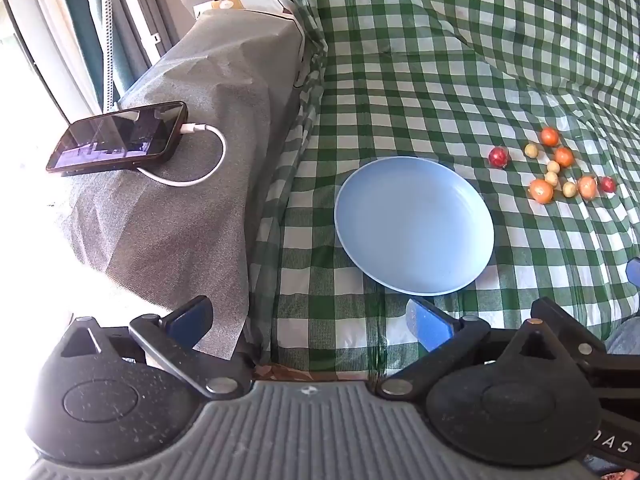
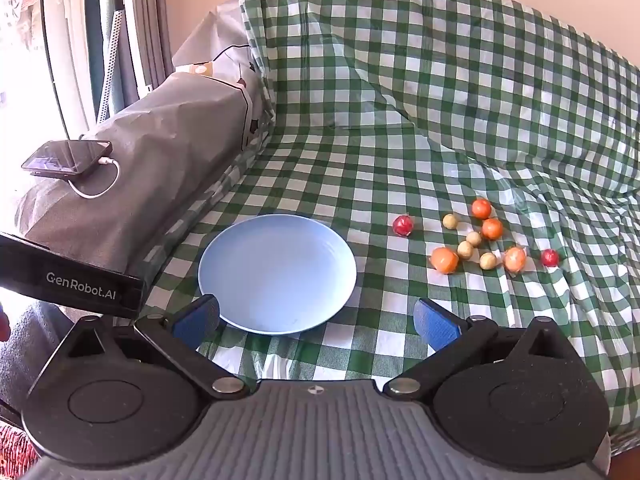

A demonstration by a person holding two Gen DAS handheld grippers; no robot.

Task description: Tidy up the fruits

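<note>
At the far left, a black smartphone [image 1: 118, 136] lies on a grey fabric-covered block [image 1: 180, 184], with a white charging cable [image 1: 200, 152] plugged into its right end and looping over the fabric. The same smartphone [image 2: 66, 159] appears at the left edge of the right wrist view.

Right of the block, a green-and-white checked cloth [image 1: 400, 80] covers the surface and rises up the backing behind it. A round, shallow light-blue plate [image 1: 414, 224] rests flat on this cloth, with nothing on it. In the right wrist view the plate [image 2: 277, 273] sits just ahead of the blue finger pads.

Right of the plate, and apart from it, a loose cluster of small round fruits [image 1: 554, 168] lies on the cloth: four orange, four pale yellow and two red. One red fruit [image 1: 499, 157] lies nearest the plate, separate from the rest. The cluster [image 2: 476, 240] shows the same layout in the right wrist view.

The left hand-held gripper [image 1: 310, 322] has its jaws spread wide and holds nothing. The right hand-held gripper [image 2: 316, 320] is likewise spread wide and holds nothing. A black bar printed "GenRobot.AI" [image 2: 72, 280] crosses the left edge of the right wrist view.
</note>
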